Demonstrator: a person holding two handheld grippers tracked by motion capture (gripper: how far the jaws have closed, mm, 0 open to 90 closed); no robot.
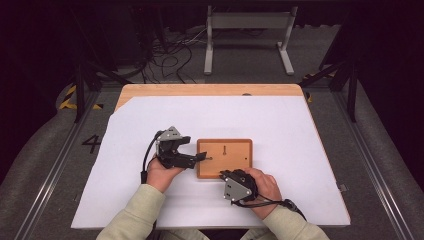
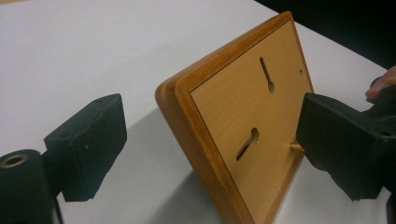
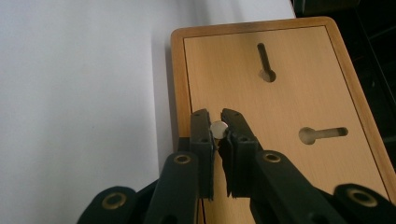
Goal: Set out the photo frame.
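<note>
A wooden board point(image 1: 235, 167) with a raised rim and two keyhole slots lies flat on the white sheet point(image 1: 260, 115) at the table's middle. My left gripper point(image 1: 196, 149) is open at the board's left edge. In the left gripper view the board point(image 2: 233, 107) stands between the wide-apart jaws of the left gripper point(image 2: 210, 112), and neither jaw touches it. My right gripper point(image 1: 223, 174) sits at the board's near edge. It is shut on a small round pale peg point(image 3: 218, 128) just over the board point(image 3: 280, 102). A short peg stub point(image 2: 295, 146) shows beside the far jaw.
The white sheet covers most of a wooden table point(image 1: 210, 90), with bare sheet on all sides of the board. Past the far edge there are floor cables point(image 1: 170, 55) and a grey metal stand point(image 1: 247, 22). Dark frame legs point(image 1: 80, 95) stand at both sides.
</note>
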